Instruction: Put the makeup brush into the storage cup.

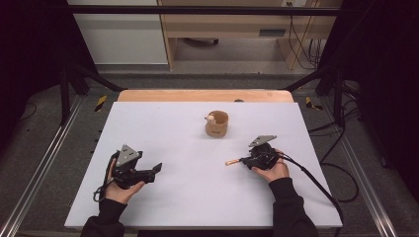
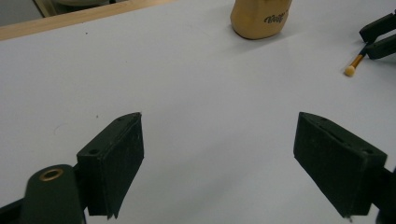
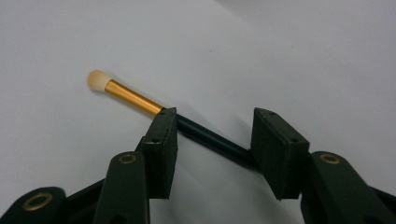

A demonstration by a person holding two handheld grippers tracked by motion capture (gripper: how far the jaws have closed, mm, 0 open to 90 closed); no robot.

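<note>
Near the far edge of the white table [image 1: 163, 197], about midway along it, a tan cup [image 1: 217, 124]; toward the near left corner, the left gripper [image 1: 157, 169], spread wide over bare surface and holding nothing. Close to the right edge, the right gripper [image 3: 212, 140], parted and low over the makeup brush [image 3: 135, 99], dark handle running slantwise across the gap, unpinched. Likely to skid or pivot away on closing because of that slant, or to droop if caught only by the handle's end.

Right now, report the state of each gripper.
Left gripper: open, jaws wide apart, nothing between them.
Right gripper: jaws apart around the makeup brush; its dark handle lies between them, touching at least one, grip not settled, so open.
</note>
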